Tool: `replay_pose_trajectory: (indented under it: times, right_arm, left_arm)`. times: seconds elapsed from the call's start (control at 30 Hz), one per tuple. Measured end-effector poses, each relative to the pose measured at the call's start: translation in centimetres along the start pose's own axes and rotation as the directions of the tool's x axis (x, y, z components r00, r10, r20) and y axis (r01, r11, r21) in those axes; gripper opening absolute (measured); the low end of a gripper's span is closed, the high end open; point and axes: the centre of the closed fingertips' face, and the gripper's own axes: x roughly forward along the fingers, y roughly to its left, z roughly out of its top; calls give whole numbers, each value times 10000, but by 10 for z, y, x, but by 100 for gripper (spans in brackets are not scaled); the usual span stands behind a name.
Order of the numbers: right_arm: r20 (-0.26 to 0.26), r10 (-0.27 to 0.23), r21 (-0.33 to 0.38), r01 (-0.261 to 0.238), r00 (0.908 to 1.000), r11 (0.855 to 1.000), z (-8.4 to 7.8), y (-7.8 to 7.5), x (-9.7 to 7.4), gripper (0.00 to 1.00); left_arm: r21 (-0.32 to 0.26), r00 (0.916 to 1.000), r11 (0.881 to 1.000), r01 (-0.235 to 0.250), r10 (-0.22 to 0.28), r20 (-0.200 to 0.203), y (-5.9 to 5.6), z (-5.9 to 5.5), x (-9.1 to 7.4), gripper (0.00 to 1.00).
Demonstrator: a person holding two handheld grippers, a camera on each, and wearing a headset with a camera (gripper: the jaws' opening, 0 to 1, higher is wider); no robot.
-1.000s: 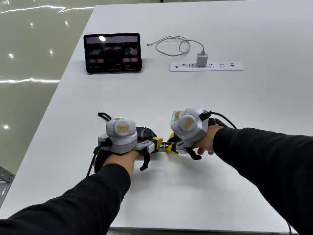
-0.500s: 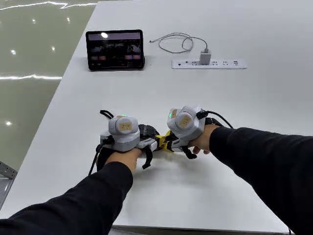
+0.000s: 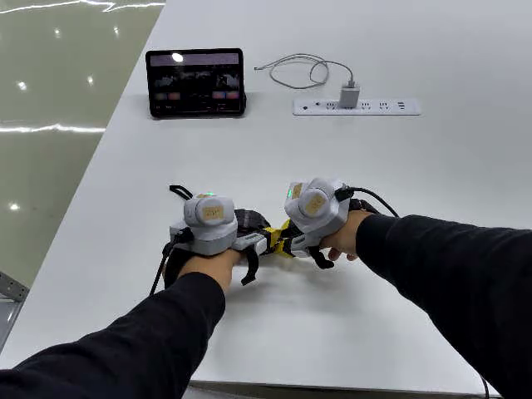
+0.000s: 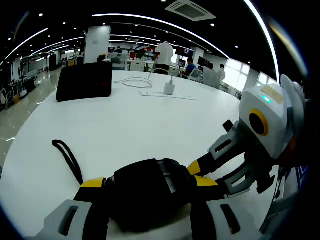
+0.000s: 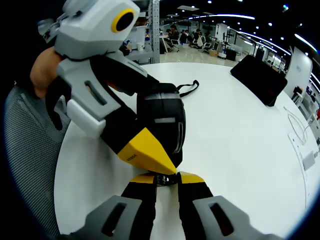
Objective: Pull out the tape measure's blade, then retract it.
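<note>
A black tape measure (image 4: 145, 200) lies on the white table (image 3: 416, 166), and my left gripper (image 4: 149, 183) is shut around its case with a yellow-tipped jaw on either side. Its black wrist strap (image 4: 67, 157) trails on the table. My right gripper (image 5: 166, 179) faces the case closely, jaws shut on the blade's end (image 5: 168, 175) right at the case's mouth. Hardly any blade shows. In the head view the left gripper (image 3: 264, 241) and right gripper (image 3: 283, 243) meet tip to tip beside the tape measure (image 3: 249, 223), near the table's front.
A dark tablet (image 3: 195, 81) stands at the back left of the table. A white power strip (image 3: 356, 106) with a charger and a looped cable (image 3: 291, 73) lies at the back. The table's left edge drops to a shiny floor (image 3: 50, 125).
My right gripper has moved left toward the left one, closing the small gap between the yellow tips. The left gripper and the tape case have stayed put.
</note>
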Motion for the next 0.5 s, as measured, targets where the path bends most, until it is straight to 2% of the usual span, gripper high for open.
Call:
replay_pose_trajectory:
  times: [0.5]
  right_arm:
    - [-26,-23,30,23,10000,10000,0,0,1,13]
  left_arm:
    - [52,10000,10000,81,-81,15,0,0,0,64]
